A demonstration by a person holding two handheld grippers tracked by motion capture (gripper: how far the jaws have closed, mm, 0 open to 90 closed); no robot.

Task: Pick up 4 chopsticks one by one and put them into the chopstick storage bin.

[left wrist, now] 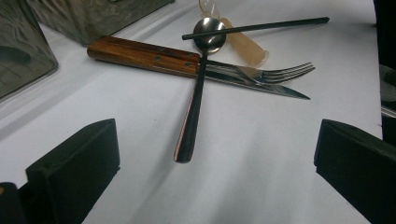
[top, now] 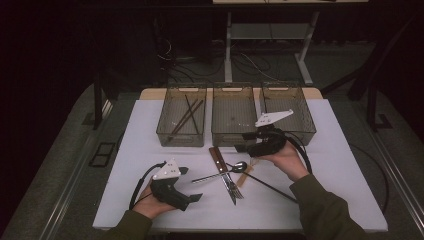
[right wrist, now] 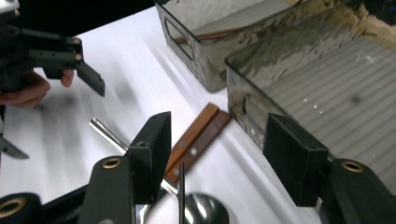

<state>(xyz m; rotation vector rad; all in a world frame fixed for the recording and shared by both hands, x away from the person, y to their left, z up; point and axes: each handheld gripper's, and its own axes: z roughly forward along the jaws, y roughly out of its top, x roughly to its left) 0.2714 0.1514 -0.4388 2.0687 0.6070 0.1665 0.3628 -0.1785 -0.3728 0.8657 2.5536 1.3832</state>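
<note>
A pile of cutlery lies mid-table: a wooden-handled knife (top: 218, 159) (left wrist: 144, 56) (right wrist: 196, 137), a dark spoon (top: 240, 165) (left wrist: 196, 93), a fork (top: 236, 190) (left wrist: 280, 72), a black chopstick (top: 272, 187) (left wrist: 257, 28) and a pale handle (top: 246, 175). My right gripper (top: 243, 142) (right wrist: 217, 135) hovers open just above the knife handle, in front of the middle bin, with nothing between its jaws. At the front left my left gripper (top: 192, 184) (left wrist: 217, 135) rests low and wide open, pointing at the spoon's handle end.
Three clear bins stand in a row at the back. The left bin (top: 165, 135) holds dark chopsticks (top: 186, 115). No cutlery lies in the middle bin (top: 232, 140) or the right bin (top: 306, 131). Cables trail from both grippers across the white mat (top: 340, 165).
</note>
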